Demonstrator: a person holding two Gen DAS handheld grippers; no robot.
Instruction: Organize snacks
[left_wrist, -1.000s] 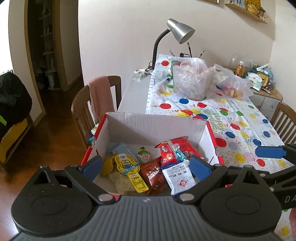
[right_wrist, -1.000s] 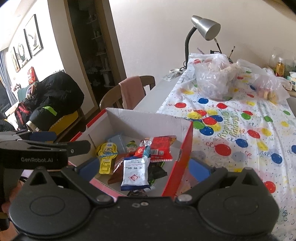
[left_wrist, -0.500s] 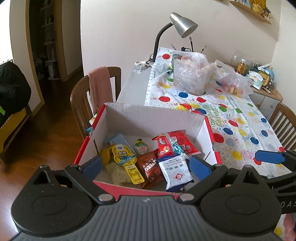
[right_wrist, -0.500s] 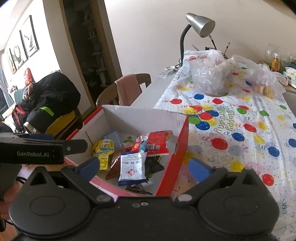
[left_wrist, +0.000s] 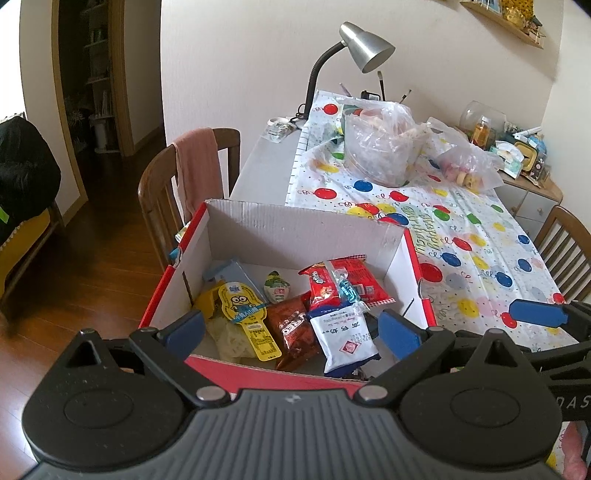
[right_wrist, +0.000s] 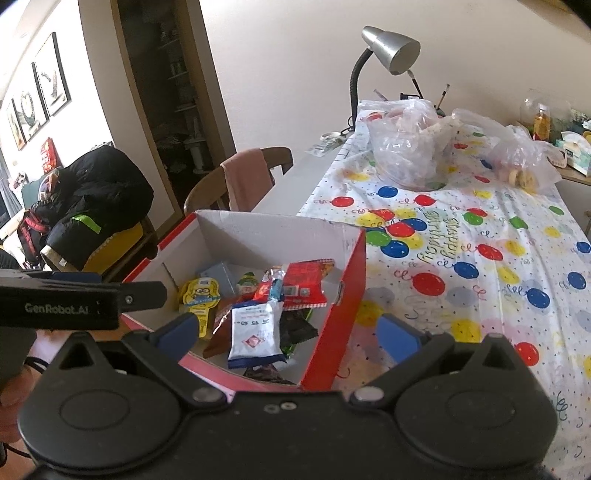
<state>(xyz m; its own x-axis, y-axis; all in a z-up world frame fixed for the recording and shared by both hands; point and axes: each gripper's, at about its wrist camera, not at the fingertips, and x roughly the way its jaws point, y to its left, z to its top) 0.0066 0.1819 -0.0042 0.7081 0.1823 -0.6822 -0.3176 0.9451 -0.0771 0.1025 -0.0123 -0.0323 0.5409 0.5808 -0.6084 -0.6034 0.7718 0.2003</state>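
Counts on and around the table

One box (left_wrist: 295, 229), two clear bags (left_wrist: 384, 147), one lamp (left_wrist: 365, 48) and two chairs (left_wrist: 162, 184) were counted; two grippers (left_wrist: 291, 328) were seen.

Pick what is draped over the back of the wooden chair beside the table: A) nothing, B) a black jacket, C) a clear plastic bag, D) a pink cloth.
D: a pink cloth hangs over the backrest of the wooden chair, just beyond the red-sided snack box.

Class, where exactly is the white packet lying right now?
The white packet lies inside the box, toward its near right corner in the left wrist view, overlapping the brown packet beside it and sitting just below the red packet.
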